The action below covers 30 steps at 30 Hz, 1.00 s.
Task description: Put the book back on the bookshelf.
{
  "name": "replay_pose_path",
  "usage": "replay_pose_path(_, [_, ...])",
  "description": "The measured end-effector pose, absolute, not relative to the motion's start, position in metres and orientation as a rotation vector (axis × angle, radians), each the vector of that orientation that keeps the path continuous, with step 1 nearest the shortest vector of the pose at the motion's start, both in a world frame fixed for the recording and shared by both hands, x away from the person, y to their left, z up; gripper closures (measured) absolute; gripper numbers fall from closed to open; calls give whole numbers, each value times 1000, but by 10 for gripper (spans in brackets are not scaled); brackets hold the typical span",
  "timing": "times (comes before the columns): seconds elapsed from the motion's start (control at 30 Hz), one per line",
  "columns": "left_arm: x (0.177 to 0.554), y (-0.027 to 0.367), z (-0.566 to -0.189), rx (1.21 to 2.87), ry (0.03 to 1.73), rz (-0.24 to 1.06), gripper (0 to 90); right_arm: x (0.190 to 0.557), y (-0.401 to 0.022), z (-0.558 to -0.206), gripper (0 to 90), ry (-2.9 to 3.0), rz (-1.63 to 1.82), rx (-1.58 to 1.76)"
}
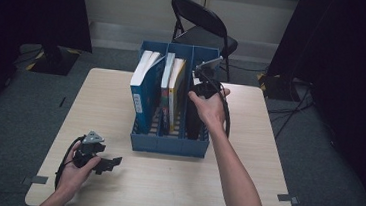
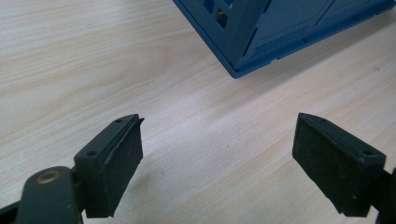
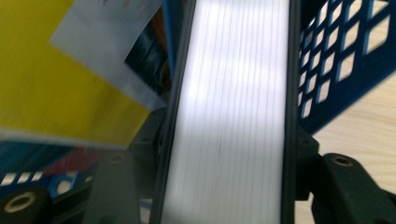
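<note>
Centrally on the desk (image 1: 121, 102) stands the blue file rack (image 1: 169, 144); a black-covered book (image 3: 233, 116) sits upright in its right compartment. Right tongs (image 3: 224, 186) straddle that book, grip unclear. Left tongs (image 2: 219, 163) spread wide, empty, over bare desk.
</note>
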<state>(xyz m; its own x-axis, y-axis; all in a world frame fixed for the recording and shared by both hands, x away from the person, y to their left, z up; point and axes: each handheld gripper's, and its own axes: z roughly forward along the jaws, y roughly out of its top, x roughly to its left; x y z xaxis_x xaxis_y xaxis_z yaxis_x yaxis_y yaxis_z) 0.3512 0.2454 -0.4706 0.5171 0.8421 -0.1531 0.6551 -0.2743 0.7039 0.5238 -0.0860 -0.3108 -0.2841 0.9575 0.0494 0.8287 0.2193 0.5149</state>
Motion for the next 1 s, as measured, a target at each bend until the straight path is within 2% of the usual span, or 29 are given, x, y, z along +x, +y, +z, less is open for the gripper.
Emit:
replay_pose_path(0.1, [350,245,-470,2025,1214,320,159,512,-92,-314,416,2243,705,1640])
replay_pose_path(0.37, [351,243,-471,2019,1222,317,159,483,-109,-326,430,2232,865,1573])
replay_pose_path(0.6, [351,245,-471,2011,1235,317,159,463,-121,-350,441,2237,958,1576])
replay_pose_path(0.73, [354,246,-471,2009,1236,312,159,456,-125,-363,456,2224,990,1564])
replay_pose_path(0.87, [355,244,-473,2010,1244,312,161,457,-123,-374,512,2195,970,1558])
replay_pose_path(1.0, [354,244,-472,2010,1245,320,161,457,-122,-380,508,2166,1019,1551])
